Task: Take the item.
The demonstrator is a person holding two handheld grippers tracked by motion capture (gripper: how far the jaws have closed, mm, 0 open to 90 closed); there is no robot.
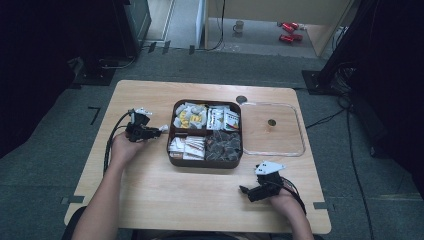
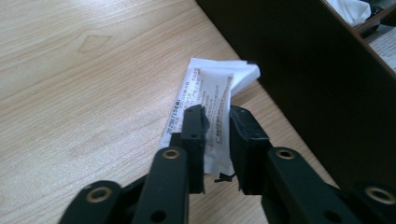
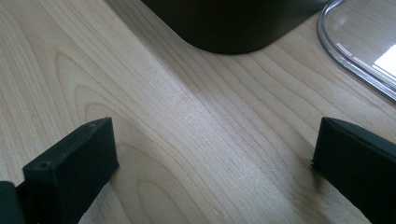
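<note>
Left gripper straddles white sachet on worktop beside brown tray; jaws slightly parted, not pinching. Sachet light, thin, floppy; grip mid-body. Right gripper wide open, empty.

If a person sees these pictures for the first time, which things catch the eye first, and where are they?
First comes the dark box at the table's middle, its four compartments full of packets. A clear lid lies flat to its right. At the box's left side, the left gripper has a white printed sachet between its jaws, on the wood.
</note>
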